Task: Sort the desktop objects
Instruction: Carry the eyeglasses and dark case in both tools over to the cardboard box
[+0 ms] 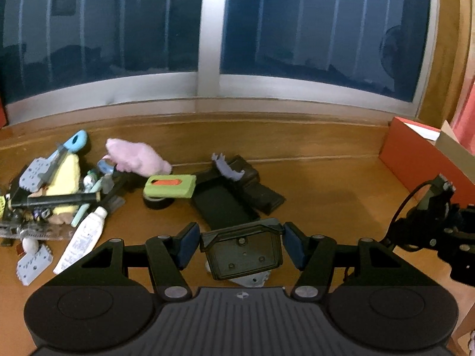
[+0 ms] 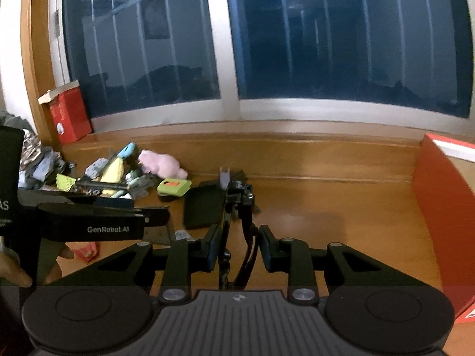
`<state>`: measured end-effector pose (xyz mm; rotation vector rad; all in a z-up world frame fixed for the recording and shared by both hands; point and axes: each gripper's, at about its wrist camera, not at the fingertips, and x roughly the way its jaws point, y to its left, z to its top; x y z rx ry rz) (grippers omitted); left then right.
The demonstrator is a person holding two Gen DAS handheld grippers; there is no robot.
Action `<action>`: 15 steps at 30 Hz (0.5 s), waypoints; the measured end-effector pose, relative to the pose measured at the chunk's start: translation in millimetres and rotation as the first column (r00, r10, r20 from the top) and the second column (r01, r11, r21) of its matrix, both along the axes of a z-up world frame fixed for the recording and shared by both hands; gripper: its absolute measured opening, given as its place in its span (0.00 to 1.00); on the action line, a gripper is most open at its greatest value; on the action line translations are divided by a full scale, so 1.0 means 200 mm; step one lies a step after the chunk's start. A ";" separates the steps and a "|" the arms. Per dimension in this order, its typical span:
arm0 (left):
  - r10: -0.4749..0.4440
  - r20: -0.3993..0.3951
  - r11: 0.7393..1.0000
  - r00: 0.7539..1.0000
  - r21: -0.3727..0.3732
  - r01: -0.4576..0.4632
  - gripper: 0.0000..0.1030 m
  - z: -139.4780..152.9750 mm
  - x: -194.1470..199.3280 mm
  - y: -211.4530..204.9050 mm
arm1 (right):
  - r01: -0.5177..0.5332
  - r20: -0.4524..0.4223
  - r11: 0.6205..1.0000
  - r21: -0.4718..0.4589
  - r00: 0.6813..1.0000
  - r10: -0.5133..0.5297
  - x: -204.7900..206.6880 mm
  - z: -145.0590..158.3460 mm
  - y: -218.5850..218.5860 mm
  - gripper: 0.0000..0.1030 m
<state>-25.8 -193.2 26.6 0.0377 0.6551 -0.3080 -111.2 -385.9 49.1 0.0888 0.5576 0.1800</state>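
My left gripper [image 1: 241, 244] is open around a black plastic mount plate [image 1: 242, 252] lying on the wooden desk; both pads [image 1: 187, 243] stand just off its sides. My right gripper [image 2: 237, 249] holds a black metal clamp bracket with a cable [image 2: 239, 204] between its pads; the fit looks loose. That bracket also shows at the right edge of the left wrist view [image 1: 436, 216]. A clutter pile lies at the left: a pink plush [image 1: 135, 157], a green case with an orange slot [image 1: 169, 186], a white tube [image 1: 83, 237], grey toothed parts [image 1: 34, 262].
A red open box [image 1: 427, 151] stands at the right, and shows close beside my right gripper [image 2: 445, 207]. A black flat pad [image 1: 225, 204] and black pouch [image 1: 255, 184] lie mid-desk. A red book [image 2: 69, 112] leans at the window ledge. A window runs behind.
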 end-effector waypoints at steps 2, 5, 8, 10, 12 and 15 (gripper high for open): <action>-0.007 0.003 1.000 1.000 -0.004 0.008 0.59 0.01 0.01 -0.02 | 0.007 0.008 1.000 -0.009 1.000 -0.007 -0.01 0.02 -0.02 0.30; -0.018 0.003 1.000 1.000 -0.003 0.018 0.59 0.01 0.02 -0.06 | 0.012 0.018 1.000 -0.018 1.000 -0.012 -0.03 0.04 -0.05 0.30; -0.030 0.000 1.000 1.000 -0.001 0.030 0.59 0.00 0.02 -0.11 | 0.023 0.019 0.999 -0.022 1.000 -0.023 -0.04 0.05 -0.09 0.30; -0.037 -0.003 0.999 0.999 0.000 0.037 0.59 0.00 0.02 -0.14 | 0.028 0.018 0.999 -0.021 0.999 -0.028 -0.04 0.05 -0.12 0.30; -0.042 -0.007 0.999 0.999 0.000 0.042 0.59 0.00 0.03 -0.17 | 0.028 0.018 0.999 -0.018 0.999 -0.028 -0.04 0.05 -0.15 0.30; -0.049 -0.007 0.999 0.999 0.003 0.049 0.59 0.01 0.03 -0.22 | 0.030 0.017 1.000 -0.011 0.999 -0.029 -0.04 0.05 -0.20 0.30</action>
